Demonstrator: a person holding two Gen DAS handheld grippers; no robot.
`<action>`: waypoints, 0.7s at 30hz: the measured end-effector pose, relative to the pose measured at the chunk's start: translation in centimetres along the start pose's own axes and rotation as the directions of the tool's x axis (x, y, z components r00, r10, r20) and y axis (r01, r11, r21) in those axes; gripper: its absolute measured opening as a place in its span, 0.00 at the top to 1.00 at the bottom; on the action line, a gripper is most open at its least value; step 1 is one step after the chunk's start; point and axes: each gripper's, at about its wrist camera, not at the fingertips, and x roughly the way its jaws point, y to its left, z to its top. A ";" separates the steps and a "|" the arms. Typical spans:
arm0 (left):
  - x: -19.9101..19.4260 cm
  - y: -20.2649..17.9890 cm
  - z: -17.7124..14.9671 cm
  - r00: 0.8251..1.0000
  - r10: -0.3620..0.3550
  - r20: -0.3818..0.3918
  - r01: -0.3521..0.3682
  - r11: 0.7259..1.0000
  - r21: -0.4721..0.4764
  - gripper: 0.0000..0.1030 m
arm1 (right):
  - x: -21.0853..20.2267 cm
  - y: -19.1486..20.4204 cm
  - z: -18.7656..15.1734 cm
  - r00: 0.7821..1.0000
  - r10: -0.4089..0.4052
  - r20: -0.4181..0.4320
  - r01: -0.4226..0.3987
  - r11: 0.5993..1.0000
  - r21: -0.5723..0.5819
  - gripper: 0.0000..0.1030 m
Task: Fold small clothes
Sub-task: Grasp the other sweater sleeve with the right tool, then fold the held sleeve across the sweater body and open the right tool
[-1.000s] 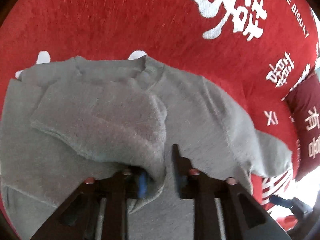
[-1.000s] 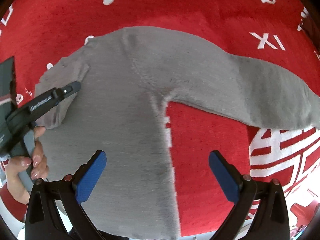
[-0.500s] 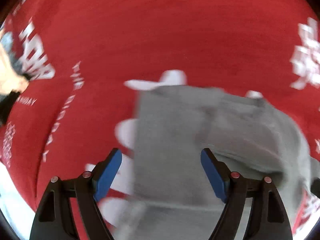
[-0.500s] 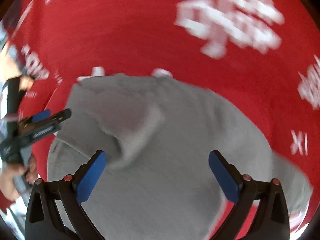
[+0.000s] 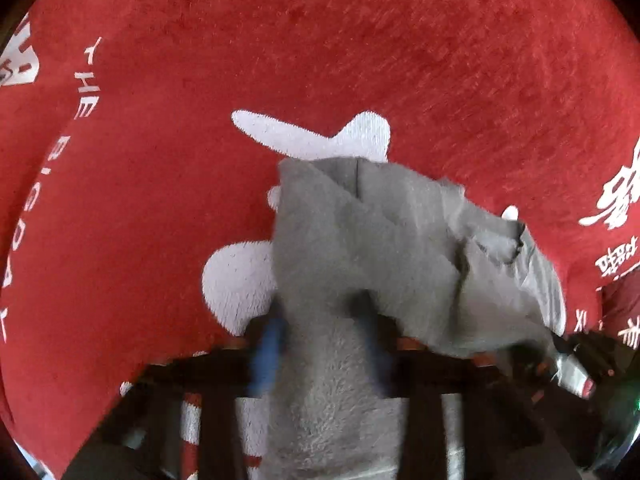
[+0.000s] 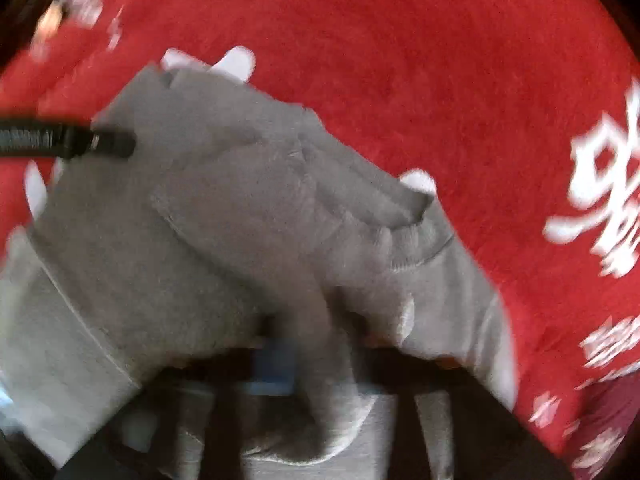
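A small grey fleece sweater (image 5: 360, 248) lies partly folded on a red cloth with white print (image 5: 360, 40). My left gripper (image 5: 320, 332) is shut on a bunched fold of the sweater's near edge, the blue pads pressed into the fabric. In the right wrist view the sweater (image 6: 240, 220) fills the middle, its ribbed collar to the right. My right gripper (image 6: 316, 344) is shut on another fold of the sweater. The left gripper's black finger shows at the left edge of that view (image 6: 80, 142), above the sweater's corner. Both views are blurred.
The red cloth (image 6: 400, 60) spreads all round the sweater, with white characters at the right (image 6: 600, 192). A dark red cushion (image 5: 624, 300) sits at the far right of the left wrist view.
Both grippers were open half a second ago; both have now closed on folds of the sweater's near edge. The sweater is bunched and lifted there.
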 end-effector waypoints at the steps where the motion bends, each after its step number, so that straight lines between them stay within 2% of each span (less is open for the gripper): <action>1: -0.2 0.1 0.1 1.000 -0.004 0.008 0.004 1.000 -0.005 0.82 | -1.1 -2.1 -0.2 0.998 0.051 0.046 -0.056 0.992 0.114 0.89; 2: -0.6 0.5 0.1 1.000 -0.010 0.021 0.011 1.000 -0.014 0.85 | -1.9 -3.6 -0.5 0.994 0.077 0.082 -0.091 0.979 0.182 0.89; 3: -0.8 0.7 0.3 1.000 -0.011 0.028 0.011 1.000 -0.019 0.85 | -3.0 -6.0 -1.4 0.986 0.099 0.135 -0.135 0.948 0.288 0.89; 4: -1.0 1.1 0.4 0.999 -0.008 0.038 0.009 1.000 -0.022 0.85 | -3.5 -7.5 -2.2 0.982 0.104 0.161 -0.155 0.925 0.347 0.89; 5: -1.1 1.4 0.3 0.999 -0.006 0.042 0.007 1.000 -0.023 0.85 | -3.9 -9.5 -3.6 0.975 0.117 0.187 -0.189 0.883 0.430 0.89; 6: -1.2 1.5 0.4 0.999 -0.011 0.038 0.012 1.000 -0.025 0.85 | -3.5 -11.8 -5.7 0.969 0.147 0.201 -0.233 0.818 0.526 0.89; 7: -1.0 1.8 0.5 0.999 -0.016 0.031 0.017 0.999 -0.028 0.85 | -2.9 -13.1 -7.0 0.962 0.180 0.205 -0.268 0.769 0.580 0.85; 8: -0.8 1.9 0.5 1.000 -0.023 0.017 0.024 0.999 -0.036 0.85 | -1.7 -14.6 -8.9 0.949 0.241 0.203 -0.315 0.696 0.646 0.80; 9: -0.7 1.8 0.8 1.000 -0.020 0.007 0.020 0.999 -0.046 0.84 | -0.4 -15.6 -10.6 0.934 0.300 0.195 -0.348 0.627 0.697 0.75; 11: -0.3 2.0 1.0 1.000 -0.015 -0.009 0.015 0.998 -0.064 0.82 | 0.8 -16.5 -12.5 0.919 0.349 0.186 -0.365 0.568 0.738 0.43; 15: -0.2 1.9 1.3 1.000 -0.011 0.007 0.012 0.998 -0.063 0.82 | 0.9 -17.1 -13.7 0.889 0.387 0.245 -0.427 0.508 0.748 0.43; 16: -0.4 1.7 1.2 1.000 0.003 0.018 -0.002 0.999 -0.052 0.84 | 0.8 -17.2 -13.5 0.888 0.390 0.242 -0.423 0.490 0.762 0.52; 17: -0.9 1.4 1.1 0.999 0.034 0.042 -0.032 0.999 -0.042 0.91 | 0.9 -17.6 -13.2 0.889 0.391 0.238 -0.419 0.484 0.768 0.80; 18: -1.4 1.3 1.0 0.997 0.057 0.059 -0.055 0.998 -0.040 0.91 | 0.9 -17.6 -12.8 0.889 0.396 0.232 -0.417 0.485 0.769 0.88; 20: -2.4 1.5 1.2 0.991 0.089 0.101 -0.085 0.995 -0.043 0.91 | 0.4 -17.5 -11.6 0.873 0.408 0.269 -0.459 0.496 0.737 0.88; 21: -2.2 1.6 1.3 0.991 0.085 0.103 -0.081 0.996 -0.049 0.91 | -0.5 -17.4 -10.4 0.859 0.414 0.302 -0.495 0.517 0.698 0.88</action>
